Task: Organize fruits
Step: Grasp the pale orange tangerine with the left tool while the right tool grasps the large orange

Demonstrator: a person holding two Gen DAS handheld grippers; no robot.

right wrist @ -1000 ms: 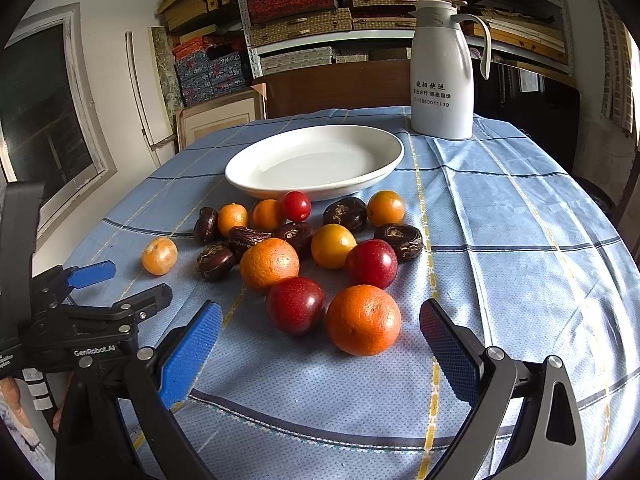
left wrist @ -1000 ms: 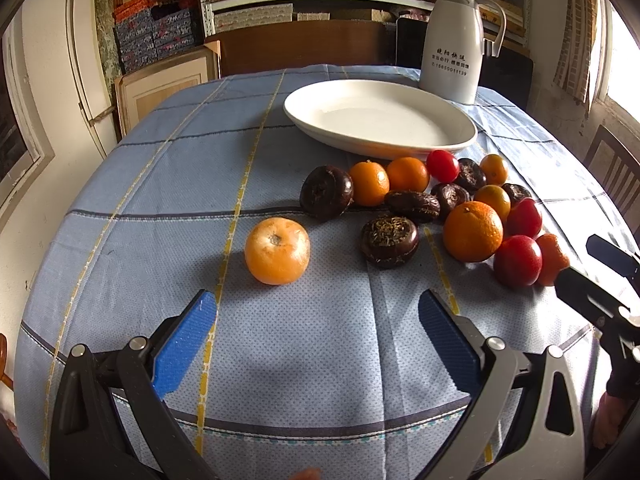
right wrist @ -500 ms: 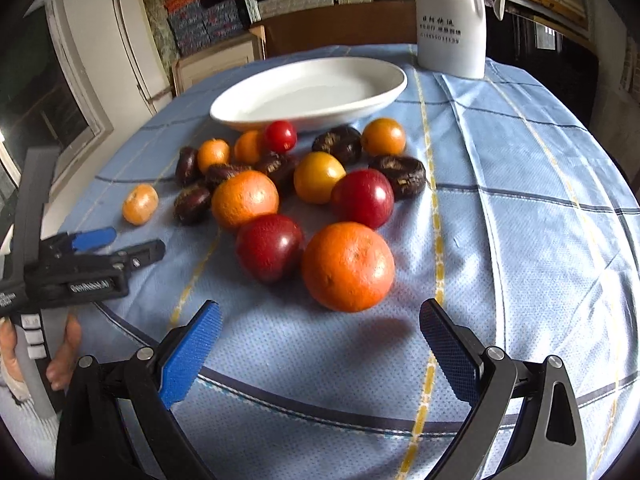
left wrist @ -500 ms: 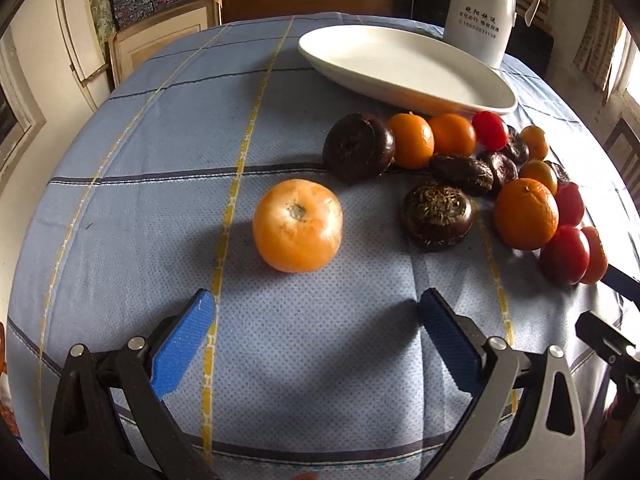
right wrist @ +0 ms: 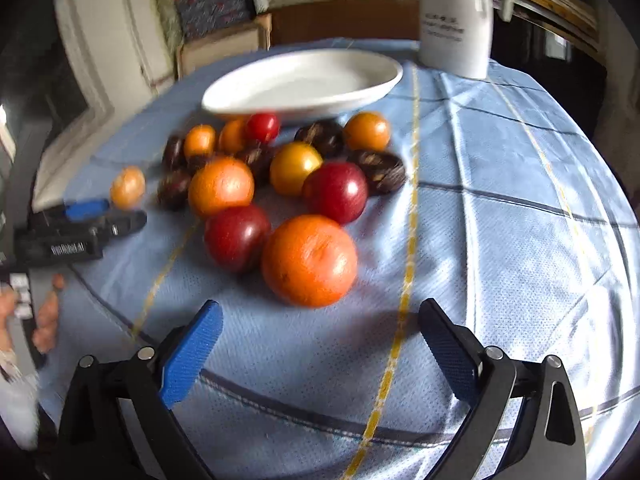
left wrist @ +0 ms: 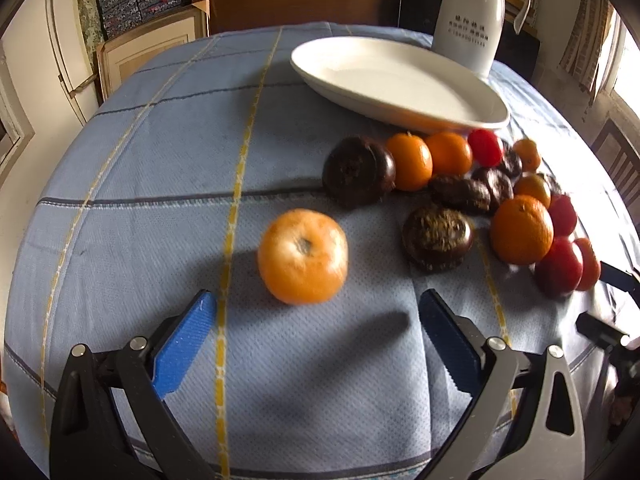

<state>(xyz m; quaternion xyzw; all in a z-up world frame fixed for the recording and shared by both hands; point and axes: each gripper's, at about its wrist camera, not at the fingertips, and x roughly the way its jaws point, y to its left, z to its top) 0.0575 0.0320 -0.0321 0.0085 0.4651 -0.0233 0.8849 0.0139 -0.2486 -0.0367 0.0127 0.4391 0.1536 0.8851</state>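
Note:
A lone mandarin lies on the blue cloth just ahead of my open left gripper; it also shows in the right wrist view. A large orange lies just ahead of my open right gripper, at the near edge of a cluster of oranges, red fruits and dark brown fruits. An empty white oval plate sits behind the cluster. Both grippers hold nothing. The left gripper shows at the left of the right wrist view.
A white thermos jug stands behind the plate. The round table's cloth drops off at the edges. Wooden chairs, shelves and boxes stand beyond the table.
Both grippers have moved forward and lower toward the fruit: the left closer to the lone mandarin, the right closer to the large orange. Both stay open.

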